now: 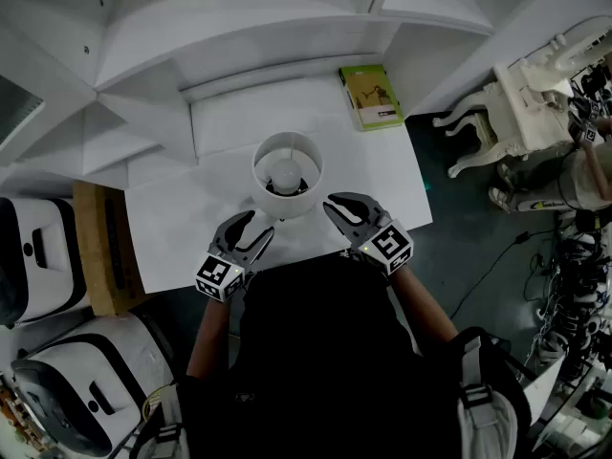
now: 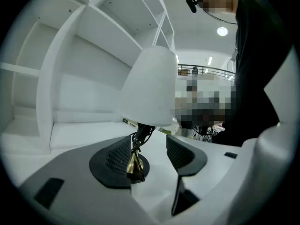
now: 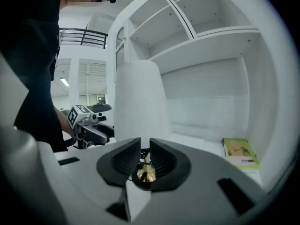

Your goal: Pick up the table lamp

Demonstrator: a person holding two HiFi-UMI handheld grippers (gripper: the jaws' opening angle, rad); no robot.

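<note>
The table lamp [image 1: 287,173] stands on the white desk [image 1: 382,189]; it has a white shade, a thin stem and a brass foot on a black disc. My left gripper [image 1: 251,226] hangs just in front of it on the left, jaws open. In the left gripper view the shade [image 2: 150,88] looms close, and the brass foot [image 2: 135,165] shows past the open left gripper [image 2: 149,146]. My right gripper [image 1: 342,204] is beside the shade's right rim. The right gripper [image 3: 145,146] is open by only a narrow gap, through which the foot [image 3: 146,172] shows. Neither gripper holds anything.
A green book [image 1: 371,96] lies at the desk's back right, under white shelving [image 1: 239,27]. A white chair [image 1: 516,103] stands to the right of the desk. To the left are a wooden board [image 1: 100,247] and white machines [image 1: 38,256]. Cables lie on the floor at the right.
</note>
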